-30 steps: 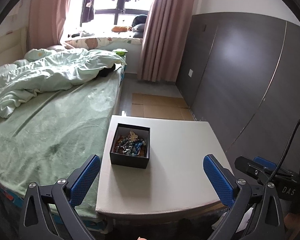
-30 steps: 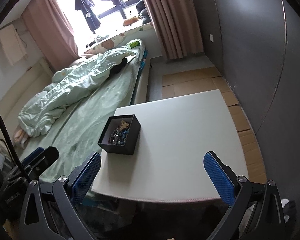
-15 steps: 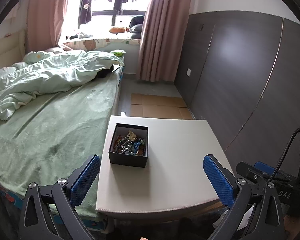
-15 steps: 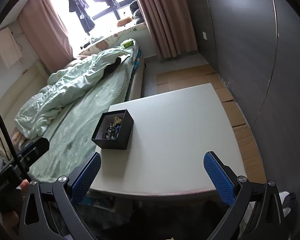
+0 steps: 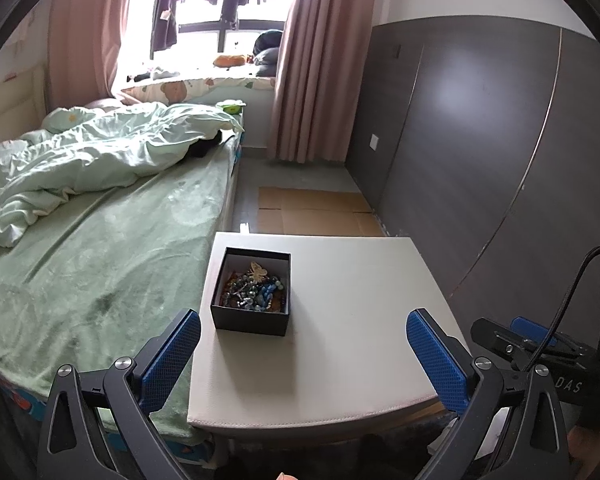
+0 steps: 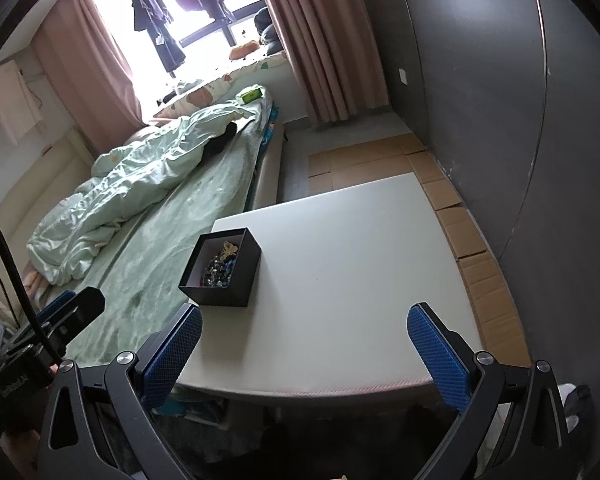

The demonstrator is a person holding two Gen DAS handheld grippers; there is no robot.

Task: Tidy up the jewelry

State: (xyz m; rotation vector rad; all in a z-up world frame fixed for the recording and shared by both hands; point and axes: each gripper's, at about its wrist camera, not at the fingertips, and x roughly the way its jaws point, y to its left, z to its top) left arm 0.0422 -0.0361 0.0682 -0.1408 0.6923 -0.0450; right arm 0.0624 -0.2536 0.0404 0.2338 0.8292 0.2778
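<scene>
An open black box (image 5: 251,322) stands near the left edge of a white table (image 5: 352,320). It holds a tangle of beaded jewelry (image 5: 254,290) with a gold butterfly piece on top. The box also shows in the right wrist view (image 6: 224,292), jewelry (image 6: 220,268) inside. My left gripper (image 5: 302,354) is open and empty, hovering short of the table's near edge. My right gripper (image 6: 304,354) is open and empty, also over the near edge, to the right of the box. Each gripper shows in the other's view: right (image 5: 532,340), left (image 6: 66,312).
A bed (image 5: 100,248) with green sheet and crumpled duvet abuts the table's left side. A dark wardrobe wall (image 5: 480,140) runs along the right. Cardboard sheets (image 5: 312,210) lie on the floor beyond the table. Curtains and a bright window stand at the back.
Both grippers have shifted a little: the box has drifted slightly left in both views and the room tilts more in the right wrist view. Jaws stay open.
</scene>
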